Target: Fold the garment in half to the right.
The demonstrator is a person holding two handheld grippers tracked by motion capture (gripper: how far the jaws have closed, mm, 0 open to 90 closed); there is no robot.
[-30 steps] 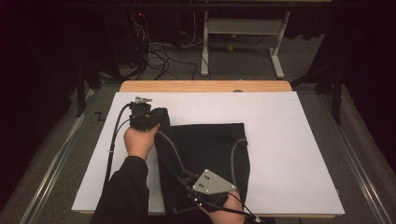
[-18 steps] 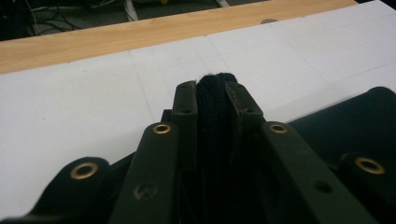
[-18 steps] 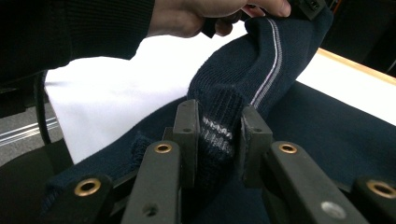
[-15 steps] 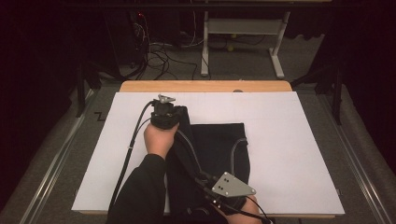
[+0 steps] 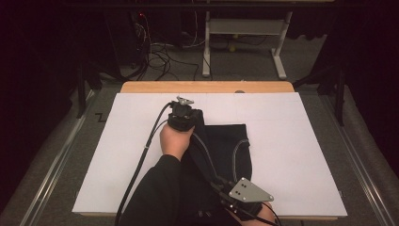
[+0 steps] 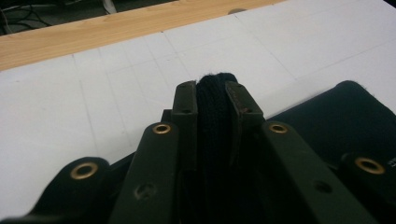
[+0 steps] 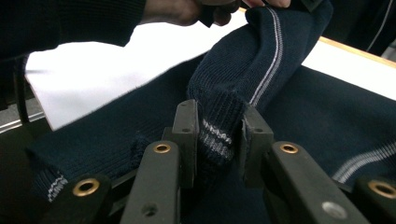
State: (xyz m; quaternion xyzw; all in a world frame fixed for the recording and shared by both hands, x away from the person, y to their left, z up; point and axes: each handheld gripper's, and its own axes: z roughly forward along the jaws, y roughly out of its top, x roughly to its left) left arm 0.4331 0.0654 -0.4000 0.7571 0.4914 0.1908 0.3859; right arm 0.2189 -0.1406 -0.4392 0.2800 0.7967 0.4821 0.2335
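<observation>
A dark navy knitted sweater [image 5: 226, 146] with thin white stripes lies on the white sheet [image 5: 301, 141] that covers the table, near the middle of the table and toward its near edge. Both grippers pinch it.

The left gripper [image 5: 181, 115] has its jaws pressed on a fold of the knit; in the left gripper view the dark fabric [image 6: 212, 107] fills the gap between the two pads and bulges out above them. The right gripper [image 5: 244, 200] sits at the near edge of the table, and in the right gripper view its jaws clamp a ribbed, white-striped edge of the sweater [image 7: 217, 135], from which the fabric rises in a raised fold toward the other hand [image 7: 182, 11].

Against the earlier frames, the left hand [image 5: 174, 141] has carried its pinch of cloth from the left part of the table toward the middle, so that side of the sweater is now drawn over the rest and the dark shape on the sheet is narrower. The right gripper has shifted to the right along the near edge. More bare white sheet now shows on the left side of the table. Both grips are as tight as before.
</observation>
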